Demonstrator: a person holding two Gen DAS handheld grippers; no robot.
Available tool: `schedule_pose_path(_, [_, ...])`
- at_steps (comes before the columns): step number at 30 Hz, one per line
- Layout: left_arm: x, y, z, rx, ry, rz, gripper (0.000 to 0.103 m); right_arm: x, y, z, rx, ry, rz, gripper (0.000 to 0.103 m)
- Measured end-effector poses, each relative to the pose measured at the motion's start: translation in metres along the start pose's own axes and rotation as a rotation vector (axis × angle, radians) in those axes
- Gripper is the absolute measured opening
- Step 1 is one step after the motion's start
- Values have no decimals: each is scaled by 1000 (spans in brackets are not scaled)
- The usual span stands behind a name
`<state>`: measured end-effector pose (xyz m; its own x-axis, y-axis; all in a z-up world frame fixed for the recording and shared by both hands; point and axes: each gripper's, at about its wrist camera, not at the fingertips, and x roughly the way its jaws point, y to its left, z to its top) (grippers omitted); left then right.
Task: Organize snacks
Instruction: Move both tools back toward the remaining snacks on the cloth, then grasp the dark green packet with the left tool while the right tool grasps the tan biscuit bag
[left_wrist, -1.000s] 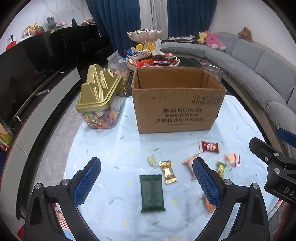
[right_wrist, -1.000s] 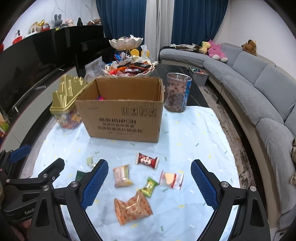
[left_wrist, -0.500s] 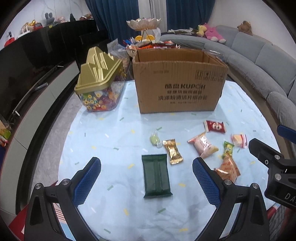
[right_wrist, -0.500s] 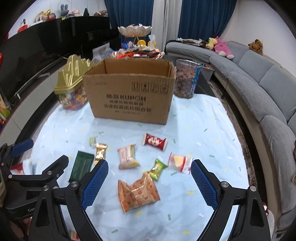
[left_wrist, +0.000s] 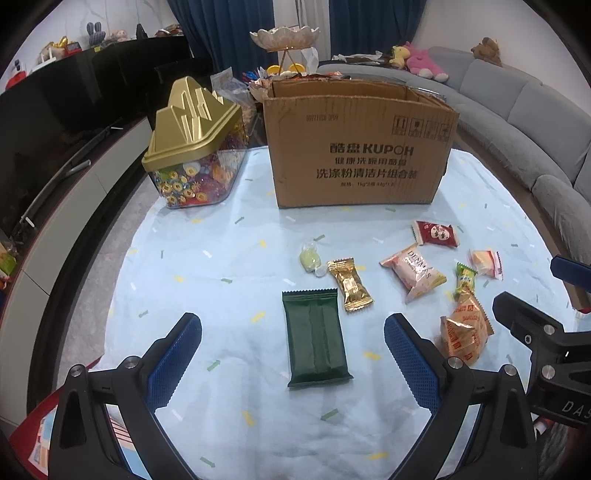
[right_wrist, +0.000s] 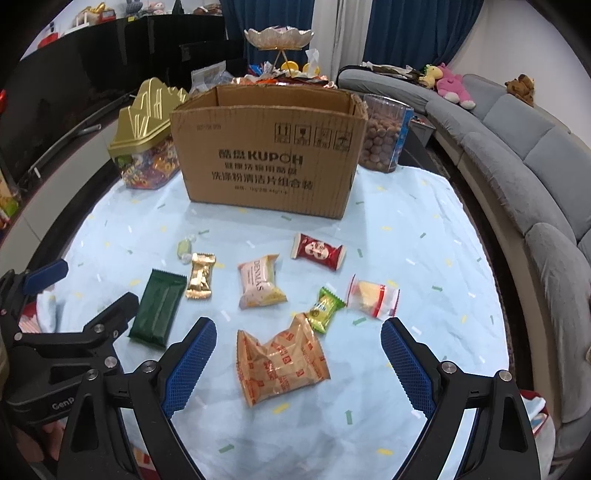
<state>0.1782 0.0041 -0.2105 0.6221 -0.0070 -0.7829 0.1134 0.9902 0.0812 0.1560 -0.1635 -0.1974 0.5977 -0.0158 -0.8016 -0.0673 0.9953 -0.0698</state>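
Several wrapped snacks lie on a light blue cloth in front of an open cardboard box. My left gripper is open and empty, low over a dark green packet that lies between its fingers. My right gripper is open and empty, low over an orange crinkled packet. A gold candy, a pale green candy, a pink packet, a red packet, a small green candy and a clear-wrapped yellow snack lie between the grippers and the box.
A gold-lidded clear tub of candies stands left of the box. A clear jar of brown balls stands to its right. A tiered snack stand is behind. A grey sofa curves along the right; a dark cabinet runs along the left.
Both grippers have dropped lower and moved closer to the cloth. The green packet now lies between the left fingers and the orange packet between the right fingers. Nothing was grasped.
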Motion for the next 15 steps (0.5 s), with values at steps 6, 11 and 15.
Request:
schedule_pose_path(6, [15, 4, -6, -10, 17, -8, 101, 12, 3, -6, -14, 25, -8, 92])
schedule_pose_path(11, [25, 4, -11, -10, 40, -17, 101, 22, 5, -10, -24, 45, -6, 92])
schedule_pose_path(15, [34, 2, -14, -3, 54, -13, 101, 30, 5, -12, -21, 63, -7, 92])
